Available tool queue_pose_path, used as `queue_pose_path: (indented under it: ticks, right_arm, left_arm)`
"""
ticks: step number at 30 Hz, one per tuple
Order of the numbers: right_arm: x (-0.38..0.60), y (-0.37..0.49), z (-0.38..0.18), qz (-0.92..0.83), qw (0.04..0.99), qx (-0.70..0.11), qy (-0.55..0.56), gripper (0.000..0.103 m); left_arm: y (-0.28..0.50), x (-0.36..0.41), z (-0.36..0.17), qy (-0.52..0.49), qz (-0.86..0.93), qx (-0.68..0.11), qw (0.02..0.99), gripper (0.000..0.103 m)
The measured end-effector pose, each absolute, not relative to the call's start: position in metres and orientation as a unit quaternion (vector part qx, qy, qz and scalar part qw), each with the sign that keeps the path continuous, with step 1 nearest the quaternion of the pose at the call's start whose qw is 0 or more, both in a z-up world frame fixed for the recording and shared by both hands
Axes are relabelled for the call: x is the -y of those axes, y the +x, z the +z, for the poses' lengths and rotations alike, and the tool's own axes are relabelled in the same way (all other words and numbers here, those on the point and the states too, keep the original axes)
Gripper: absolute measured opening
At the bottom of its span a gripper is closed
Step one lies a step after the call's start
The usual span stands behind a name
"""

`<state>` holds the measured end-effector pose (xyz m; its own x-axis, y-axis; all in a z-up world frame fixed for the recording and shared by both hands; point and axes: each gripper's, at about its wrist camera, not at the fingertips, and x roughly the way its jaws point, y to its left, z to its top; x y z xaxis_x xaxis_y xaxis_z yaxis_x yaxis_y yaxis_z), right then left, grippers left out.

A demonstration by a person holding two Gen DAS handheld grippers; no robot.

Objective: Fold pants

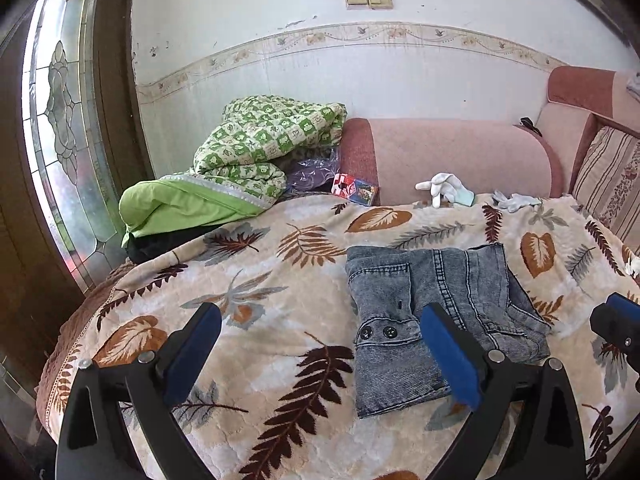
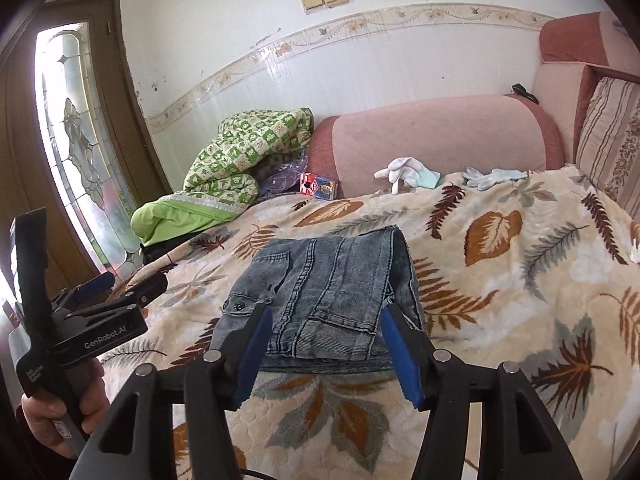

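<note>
The grey denim pants lie folded into a compact rectangle on the leaf-patterned blanket, waistband buttons toward the near left. My left gripper hovers above the blanket at the pants' near left side, jaws wide apart and empty. In the right wrist view the pants lie just beyond my right gripper, whose blue pads stand apart above the near edge without pressing on the cloth. The left gripper shows at the far left, held by a hand.
A green checked quilt is heaped at the back left. A small colourful box and white gloves lie by the pink sofa arm. A striped cushion stands right, a glass door left.
</note>
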<state>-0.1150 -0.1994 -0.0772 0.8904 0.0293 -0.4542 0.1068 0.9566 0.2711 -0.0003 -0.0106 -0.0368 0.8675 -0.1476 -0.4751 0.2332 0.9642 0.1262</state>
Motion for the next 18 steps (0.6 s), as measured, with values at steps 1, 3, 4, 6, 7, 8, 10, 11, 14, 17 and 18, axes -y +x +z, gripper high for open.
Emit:
queue_pose_path:
  ticks: [1,3,4,6,7,8,10,11,14,17,18]
  right_arm:
    - [0.196,-0.117,-0.074,-0.022,0.964,-0.227,0.139,0.062]
    - [0.19,-0.12,-0.07,-0.025,0.967,-0.218,0.131,0.063]
    - [0.188,-0.121,-0.068,-0.024,0.968,-0.213,0.129,0.064]
    - [0.184,-0.124,-0.065,-0.025,0.969,-0.209,0.126,0.064]
    - [0.182,-0.125,-0.064,-0.026,0.97,-0.208,0.125,0.064]
    - [0.181,-0.127,-0.064,-0.027,0.97,-0.207,0.123,0.064]
    - [0.179,-0.129,-0.064,-0.03,0.971,-0.206,0.121,0.064]
    - [0.178,-0.131,-0.064,-0.032,0.971,-0.205,0.122,0.064]
    - [0.177,-0.136,-0.063,-0.035,0.972,-0.198,0.122,0.064]
    - [0.176,-0.14,-0.063,-0.04,0.973,-0.194,0.118,0.064]
    - [0.175,-0.141,-0.063,-0.041,0.973,-0.194,0.118,0.064]
  left_arm:
    - [-0.002,0.009,-0.035,0.088,-0.1,-0.235,0.963,0.1]
    - [-0.004,0.006,-0.033,0.082,-0.103,-0.233,0.963,0.101]
    - [-0.005,0.004,-0.033,0.079,-0.106,-0.233,0.964,0.102]
    - [-0.006,0.002,-0.032,0.078,-0.106,-0.231,0.964,0.102]
    - [-0.007,0.001,-0.032,0.078,-0.105,-0.23,0.964,0.102]
    - [-0.008,0.0,-0.031,0.077,-0.104,-0.229,0.965,0.102]
    - [-0.01,-0.002,-0.03,0.074,-0.102,-0.227,0.966,0.102]
    - [-0.01,-0.004,-0.029,0.072,-0.101,-0.225,0.966,0.102]
    - [-0.013,-0.007,-0.028,0.067,-0.101,-0.221,0.968,0.102]
    - [-0.016,-0.009,-0.027,0.071,-0.099,-0.213,0.969,0.103]
    - [-0.018,-0.009,-0.027,0.073,-0.098,-0.21,0.97,0.103]
